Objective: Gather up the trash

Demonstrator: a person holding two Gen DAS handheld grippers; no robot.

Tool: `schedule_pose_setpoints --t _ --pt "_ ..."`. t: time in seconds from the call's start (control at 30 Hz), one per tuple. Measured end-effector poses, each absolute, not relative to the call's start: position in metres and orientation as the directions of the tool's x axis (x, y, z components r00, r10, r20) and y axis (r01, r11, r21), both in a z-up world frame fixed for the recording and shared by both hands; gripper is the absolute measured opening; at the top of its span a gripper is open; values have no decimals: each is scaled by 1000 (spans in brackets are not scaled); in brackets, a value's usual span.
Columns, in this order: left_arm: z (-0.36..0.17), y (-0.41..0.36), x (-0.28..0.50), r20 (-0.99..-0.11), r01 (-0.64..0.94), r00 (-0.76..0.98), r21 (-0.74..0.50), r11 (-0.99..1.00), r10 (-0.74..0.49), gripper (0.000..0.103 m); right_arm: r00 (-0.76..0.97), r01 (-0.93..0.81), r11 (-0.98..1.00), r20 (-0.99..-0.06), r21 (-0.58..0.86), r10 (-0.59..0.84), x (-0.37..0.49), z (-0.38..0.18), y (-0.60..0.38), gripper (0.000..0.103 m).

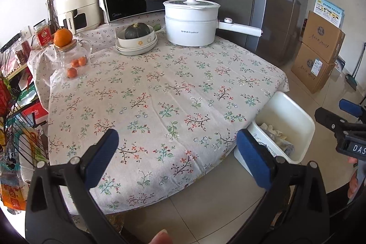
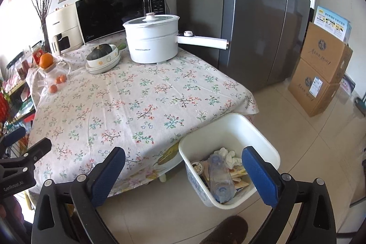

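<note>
A: Status? Which step?

B: Looks like tail end, imo. White rectangular plastic bin (image 2: pixel 228 161) on the floor already holds trash: clear crushed plastic bottle (image 2: pixel 219 177), crumpled white tissue (image 2: pixel 228 155), some wrappers. Bin sits just below and ahead of the right gripper (image 2: pixel 184 175), partly between its jaws in that view.

A: Jaws?

B: Both wide, nothing held. Left gripper (image 1: pixel 177 158) hangs over the near edge of the floral-cloth worktop (image 1: pixel 160 93), bin off past its right jaw.

A: Anything left on top?

B: No loose trash visible. Far beyond the jaws: white electric pot (image 1: pixel 191 23), oranges (image 1: pixel 76 64), dishes. Not trash.

A: Next?

B: Prob scan for leftovers; if none, done.
</note>
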State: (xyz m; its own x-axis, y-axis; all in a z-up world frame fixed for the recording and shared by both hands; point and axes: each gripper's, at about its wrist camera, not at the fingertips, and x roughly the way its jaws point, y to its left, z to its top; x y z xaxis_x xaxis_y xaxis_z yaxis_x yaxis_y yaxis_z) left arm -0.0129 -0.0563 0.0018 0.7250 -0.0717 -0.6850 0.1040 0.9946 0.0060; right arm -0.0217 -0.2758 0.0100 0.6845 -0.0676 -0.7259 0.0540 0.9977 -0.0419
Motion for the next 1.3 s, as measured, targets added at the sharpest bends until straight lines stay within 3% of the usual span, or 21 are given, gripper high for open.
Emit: schedule_pose_setpoints --t 1.3 --pt "1 -47 -32 -663 86 745 -9 996 -70 102 717 36 995 -691 -90 -89 -32 8 -256 103"
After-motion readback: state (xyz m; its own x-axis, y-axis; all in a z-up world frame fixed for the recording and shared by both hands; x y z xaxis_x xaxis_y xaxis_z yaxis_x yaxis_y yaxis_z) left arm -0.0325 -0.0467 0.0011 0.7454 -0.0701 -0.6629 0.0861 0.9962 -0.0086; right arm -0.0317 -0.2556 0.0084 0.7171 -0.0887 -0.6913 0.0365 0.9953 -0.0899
